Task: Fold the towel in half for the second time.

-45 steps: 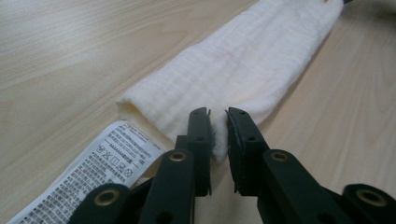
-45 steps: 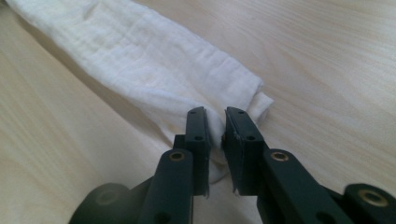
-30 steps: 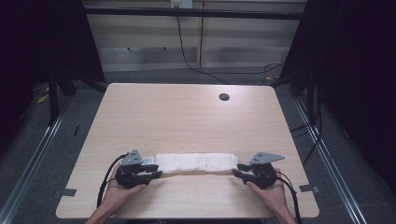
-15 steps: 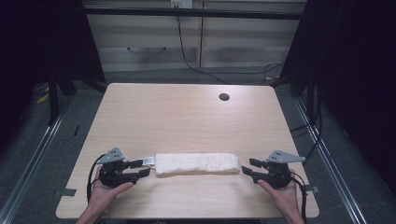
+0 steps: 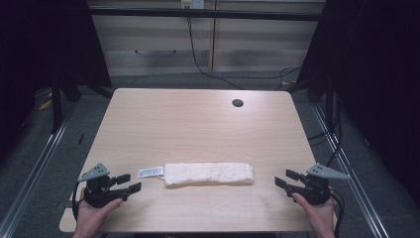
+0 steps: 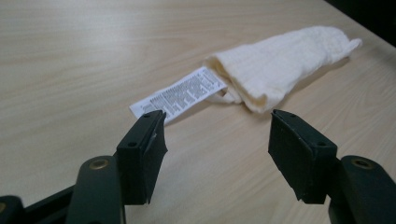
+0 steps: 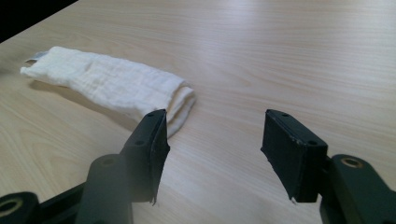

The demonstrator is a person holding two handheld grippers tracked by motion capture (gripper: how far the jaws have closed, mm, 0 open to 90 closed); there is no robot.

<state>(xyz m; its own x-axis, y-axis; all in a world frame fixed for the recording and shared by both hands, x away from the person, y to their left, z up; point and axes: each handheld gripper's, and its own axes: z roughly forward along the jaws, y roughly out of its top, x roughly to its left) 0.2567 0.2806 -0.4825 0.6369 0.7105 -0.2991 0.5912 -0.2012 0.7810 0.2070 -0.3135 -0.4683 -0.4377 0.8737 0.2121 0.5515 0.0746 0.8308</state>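
The left gripper (image 5: 127,183) is held at the table's (image 5: 198,124) near left corner, jaws spread wide and empty, clear of the label (image 5: 150,172). The hand behind it is cut off by the lower edge of the high view. Its label's print cannot be read. The folded cloth (image 5: 209,174) lies flat between the grippers — near the front edge, touched by neither. The right gripper (image 5: 285,179) is seen at the near right corner — jaws likewise apart and empty.
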